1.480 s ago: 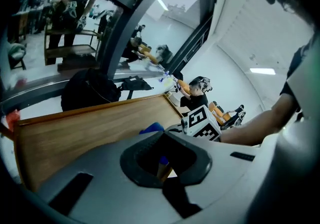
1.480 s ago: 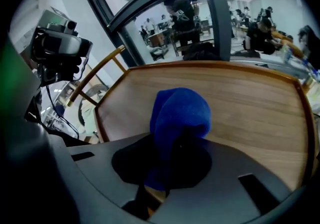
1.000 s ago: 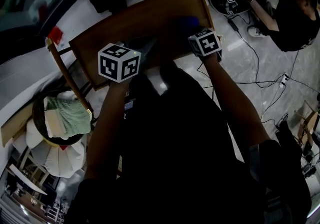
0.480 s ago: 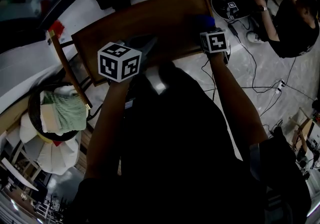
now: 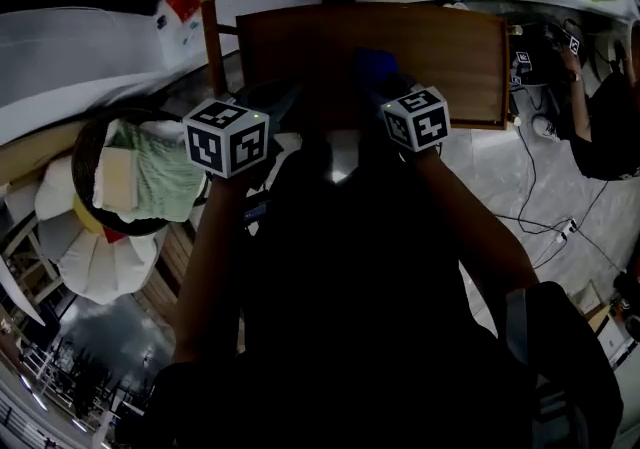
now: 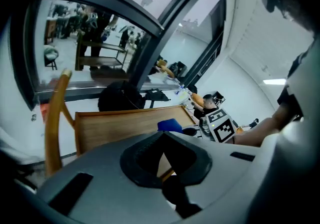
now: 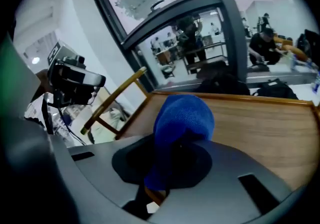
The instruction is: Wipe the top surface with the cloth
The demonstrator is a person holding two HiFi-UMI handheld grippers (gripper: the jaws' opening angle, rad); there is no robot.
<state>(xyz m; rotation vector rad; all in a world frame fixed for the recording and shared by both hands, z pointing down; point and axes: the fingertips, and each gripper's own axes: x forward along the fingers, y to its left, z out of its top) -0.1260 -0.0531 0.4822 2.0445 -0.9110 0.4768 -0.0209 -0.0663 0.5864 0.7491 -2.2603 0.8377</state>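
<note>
Right tongs [image 7: 172, 155] are clamped on the blue cloth [image 7: 184, 115], which is bunched above the wooden worktop [image 7: 260, 118] near its front edge. Left tongs [image 6: 165, 160] are closed with nothing between them, at the same edge.

The cloth [image 7: 182, 118] is a thick blue terry, nubbly and matt, bunched in the right gripper [image 7: 172, 160], whose body is smooth grey plastic with a dull sheen. The left gripper [image 6: 165, 163] has the same grey shell round a matt black recess. The worktop [image 7: 260, 118] is brown wood with fine straight grain and a satin finish, edged by a paler wooden lip. The curved rail [image 6: 54, 118] beside it is honey-coloured wood with some gloss. In the basket [image 5: 82, 152], probably wicker, lies a soft green towel [image 5: 160, 182]. The floor [image 5: 520, 177] is pale and shiny
</note>
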